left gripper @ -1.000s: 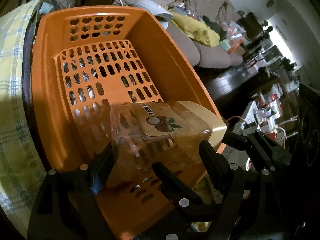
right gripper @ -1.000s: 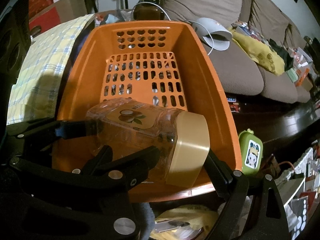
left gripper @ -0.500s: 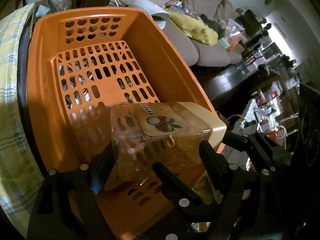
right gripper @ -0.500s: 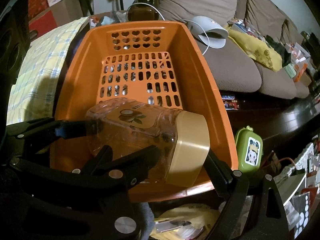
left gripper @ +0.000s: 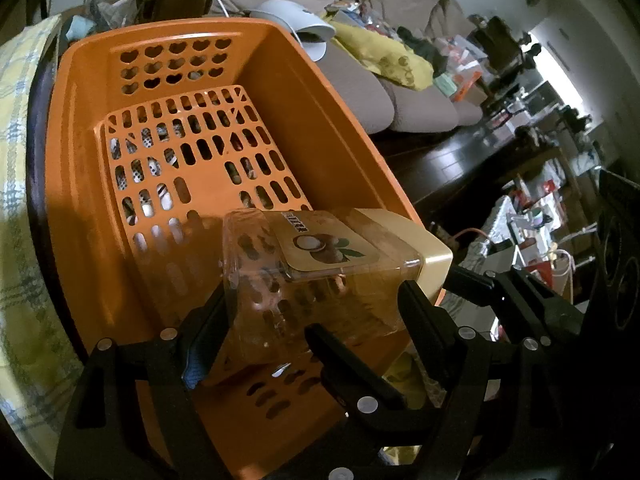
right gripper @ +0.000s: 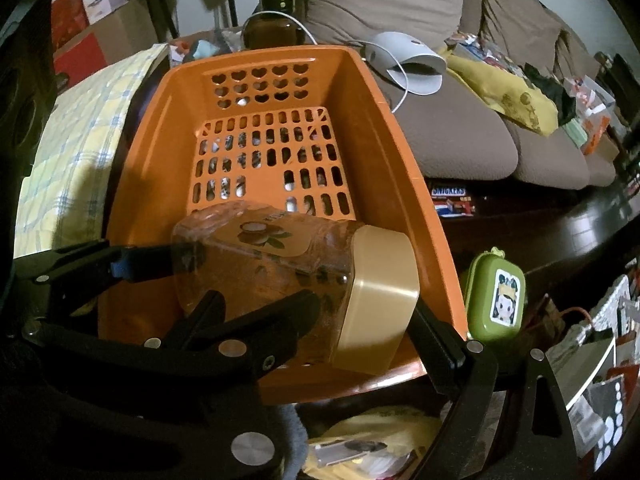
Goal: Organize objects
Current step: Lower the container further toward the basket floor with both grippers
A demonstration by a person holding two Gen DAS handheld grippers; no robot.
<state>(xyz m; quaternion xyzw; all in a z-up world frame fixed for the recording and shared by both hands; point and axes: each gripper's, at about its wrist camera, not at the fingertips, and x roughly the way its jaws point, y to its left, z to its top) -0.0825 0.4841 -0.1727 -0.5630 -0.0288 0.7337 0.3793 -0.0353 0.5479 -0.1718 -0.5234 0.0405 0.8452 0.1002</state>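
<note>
I have the clear plastic jar (left gripper: 316, 280) with its tan lid (right gripper: 376, 300) lying on its side, carried over the near end of the empty orange basket (left gripper: 100, 208). The left gripper (left gripper: 316, 316) is spread wide and clamps the jar across its body, one finger on each flank; the right gripper (right gripper: 304, 312) brackets the lid end, one finger touching the lid, but I cannot tell whether its pads actually press. The jar looks empty, so I judge it light, rigid and rather slick, with thin walls that could flex. The flat sides near the coconut label (left gripper: 324, 246) seem the safest hold.
</note>
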